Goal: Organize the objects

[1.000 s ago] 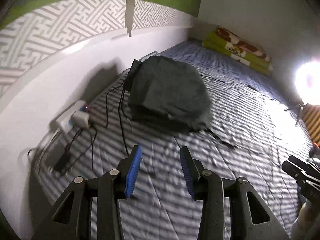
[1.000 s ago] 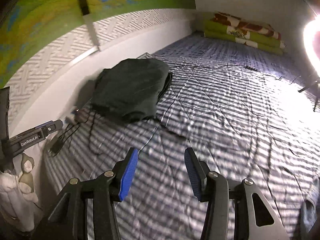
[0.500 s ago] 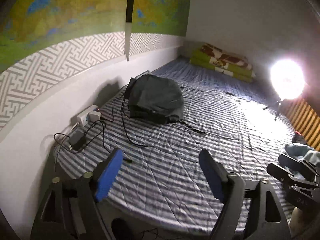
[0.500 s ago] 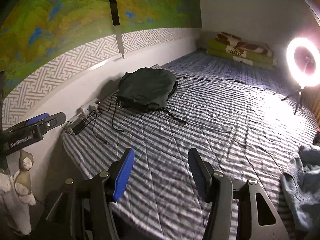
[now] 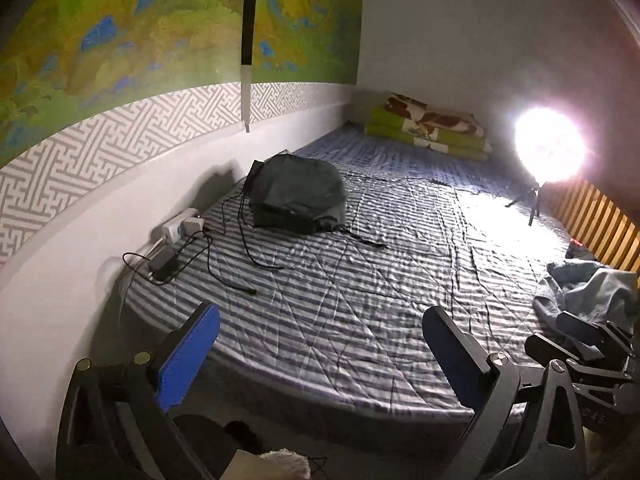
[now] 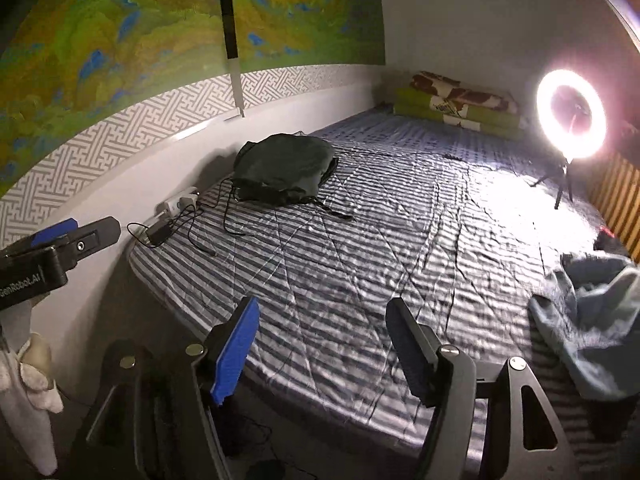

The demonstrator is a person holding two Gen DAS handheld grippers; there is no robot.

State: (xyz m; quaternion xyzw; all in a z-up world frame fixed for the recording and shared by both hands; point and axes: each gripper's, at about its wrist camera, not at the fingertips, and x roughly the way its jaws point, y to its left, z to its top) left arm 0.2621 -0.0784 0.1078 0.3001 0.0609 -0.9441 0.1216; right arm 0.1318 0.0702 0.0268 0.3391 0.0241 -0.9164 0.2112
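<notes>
A dark folded garment [image 5: 296, 196] [image 6: 282, 168] lies on the striped bed [image 5: 360, 300] [image 6: 380, 260] near the left wall. A blue-grey garment [image 5: 588, 288] [image 6: 592, 320] is crumpled at the bed's right edge. My left gripper [image 5: 320, 344] hangs over the foot of the bed, its jaws opening wide with nothing between them. My right gripper [image 6: 322, 332] is also above the bed's near edge, jaws opening, empty. Each gripper shows in the other's view: the right gripper's body [image 5: 580, 348] at the right edge, the left gripper's body [image 6: 56, 248] at the left edge.
A power strip [image 5: 180, 228] [image 6: 180, 202], an adapter [image 5: 162, 266] and black cables [image 5: 240, 240] lie by the left wall. Folded green blankets [image 5: 428, 128] [image 6: 456, 108] sit at the bed's head. A lit ring light [image 6: 572, 116] [image 5: 548, 148] on a tripod stands right, beside a slatted wooden panel [image 5: 600, 224].
Both grippers have pulled back from the dark garment to the foot of the bed and risen a little. Both sets of jaws have widened, the left much more.
</notes>
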